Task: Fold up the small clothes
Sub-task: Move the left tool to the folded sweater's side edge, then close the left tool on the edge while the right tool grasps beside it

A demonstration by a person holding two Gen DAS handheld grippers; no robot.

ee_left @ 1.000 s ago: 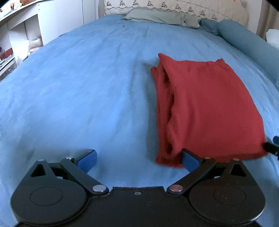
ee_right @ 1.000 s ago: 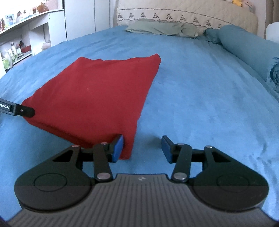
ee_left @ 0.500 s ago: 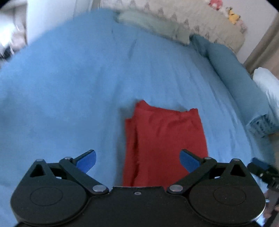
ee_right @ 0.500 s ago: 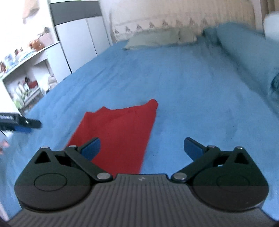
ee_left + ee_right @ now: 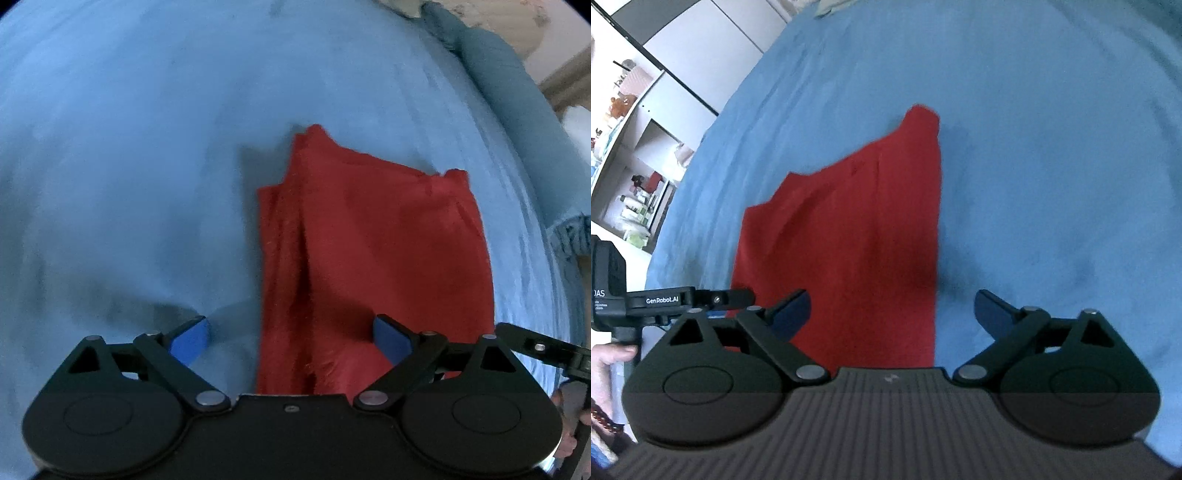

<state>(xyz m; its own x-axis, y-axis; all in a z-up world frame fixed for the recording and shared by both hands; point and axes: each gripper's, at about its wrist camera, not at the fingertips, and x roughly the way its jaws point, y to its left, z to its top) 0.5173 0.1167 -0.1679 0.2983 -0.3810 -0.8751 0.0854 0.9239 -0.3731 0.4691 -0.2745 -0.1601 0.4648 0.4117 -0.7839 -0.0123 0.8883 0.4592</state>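
Note:
A red garment (image 5: 369, 251) lies folded into a long rectangle on the blue bedspread (image 5: 129, 166), with loose layers bunched along its left edge. My left gripper (image 5: 291, 338) is open and empty, held above the garment's near left end. In the right wrist view the same garment (image 5: 849, 236) lies flat. My right gripper (image 5: 892, 312) is open and empty above its near right edge. The left gripper's side (image 5: 683, 299) shows at the left of the right wrist view.
A long blue bolster (image 5: 517, 110) lies along the bed's right side. White shelves with small items (image 5: 635, 177) stand left of the bed. The bedspread (image 5: 1052, 166) stretches wide around the garment.
Both grippers have lifted up and back from the garment's near corners and now look down on it from higher. The garment lies where it was left.

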